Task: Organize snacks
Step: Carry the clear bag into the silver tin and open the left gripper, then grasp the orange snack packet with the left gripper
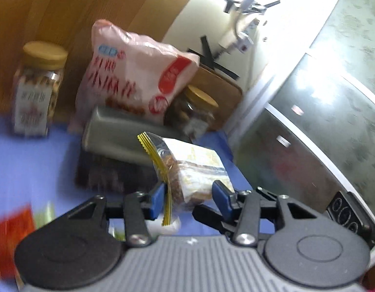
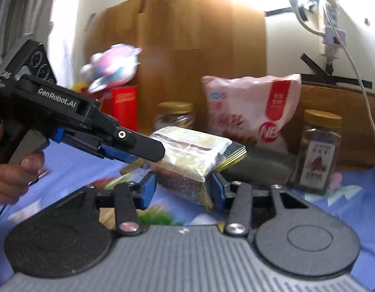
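Between the blue pads of the right tool hung a clear snack packet, gripped there and also clamped by the left tool above the blue-covered surface. Behind stood a pink snack bag and a yellow-lidded jar.

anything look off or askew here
The big pink snack bag slumps tilted on the grey tin instead of standing. The small snack packet is held off the blue cloth between both grippers, left gripper and right gripper.
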Available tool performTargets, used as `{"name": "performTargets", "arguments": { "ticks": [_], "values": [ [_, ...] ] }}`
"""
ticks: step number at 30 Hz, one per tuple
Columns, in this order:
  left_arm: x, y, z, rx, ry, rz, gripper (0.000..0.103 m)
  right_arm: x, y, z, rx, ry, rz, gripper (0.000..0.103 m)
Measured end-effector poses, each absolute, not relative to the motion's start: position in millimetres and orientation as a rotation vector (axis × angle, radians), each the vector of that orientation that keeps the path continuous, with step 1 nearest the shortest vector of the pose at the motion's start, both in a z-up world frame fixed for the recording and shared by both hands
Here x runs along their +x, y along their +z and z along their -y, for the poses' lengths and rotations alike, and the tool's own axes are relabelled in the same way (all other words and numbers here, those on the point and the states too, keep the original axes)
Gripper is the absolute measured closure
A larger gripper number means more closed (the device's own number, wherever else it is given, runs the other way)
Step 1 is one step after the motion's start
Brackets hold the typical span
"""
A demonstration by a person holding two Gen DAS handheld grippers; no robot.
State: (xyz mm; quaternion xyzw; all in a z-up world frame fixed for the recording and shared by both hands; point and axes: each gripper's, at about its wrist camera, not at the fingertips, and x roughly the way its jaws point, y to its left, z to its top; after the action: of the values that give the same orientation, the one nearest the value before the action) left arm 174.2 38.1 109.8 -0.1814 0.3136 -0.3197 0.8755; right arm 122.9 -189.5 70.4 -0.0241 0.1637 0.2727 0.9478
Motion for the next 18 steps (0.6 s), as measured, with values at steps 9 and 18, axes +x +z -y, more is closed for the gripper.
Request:
{"name": "performTargets", "arguments": {
  "ticks": [9, 18],
  "values": [
    [277, 77, -6, -0.347, -0.608, -0.762, 0.058, 219, 46, 201, -0.020, 0.459, -0.441, 0.049],
    [266, 79, -11, -0.352, -0.635, -0.745, 0.054, 193, 42, 197, -0.048, 0.374, -0.372, 0.030]
  ]
}}
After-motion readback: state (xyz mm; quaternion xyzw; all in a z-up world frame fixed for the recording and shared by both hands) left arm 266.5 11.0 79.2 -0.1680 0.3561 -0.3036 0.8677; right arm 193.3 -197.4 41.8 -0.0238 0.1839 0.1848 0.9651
